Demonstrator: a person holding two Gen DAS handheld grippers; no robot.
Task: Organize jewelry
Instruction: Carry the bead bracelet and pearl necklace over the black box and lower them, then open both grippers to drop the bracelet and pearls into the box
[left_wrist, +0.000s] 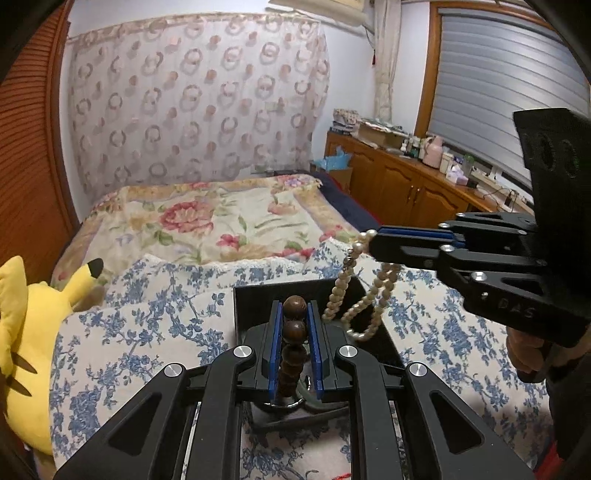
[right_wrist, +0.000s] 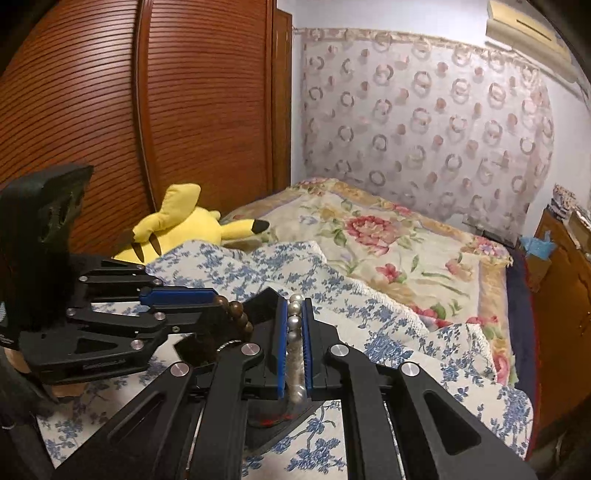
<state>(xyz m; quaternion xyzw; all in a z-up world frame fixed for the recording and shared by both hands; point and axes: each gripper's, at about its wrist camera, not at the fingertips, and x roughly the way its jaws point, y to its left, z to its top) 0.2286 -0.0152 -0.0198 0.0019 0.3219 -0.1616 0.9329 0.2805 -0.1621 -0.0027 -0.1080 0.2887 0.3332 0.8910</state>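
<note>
The left hand-held gripper (left_wrist: 295, 343) is clamping a string of dark brown wooden beads (left_wrist: 294, 332) between its blue pads, the beads running lengthwise down the gap and hanging toward a black box (left_wrist: 255, 299) that is lying on the bed (left_wrist: 122, 332) directly below. The right hand-held gripper (right_wrist: 294, 343) is closed on a white pearl necklace (right_wrist: 294, 321), the pearls lining up between its blue pads. In the left wrist view the right hand-held gripper (left_wrist: 373, 240) is reaching in from the right side, and the pearl necklace (left_wrist: 365, 295) is dangling from its tips in loose loops that are hanging over the right part of the black box, the lowest loop appearing to reach the box. In the right wrist view the left hand-held gripper (right_wrist: 216, 299) is pointing in from the left, with the wooden beads (right_wrist: 236, 314) draping off its tips just beside the right one. A blue floral quilt (left_wrist: 147, 295) is covering the near part of the bed, and a yellow plush toy (left_wrist: 26, 332) is lying at the left edge
</note>
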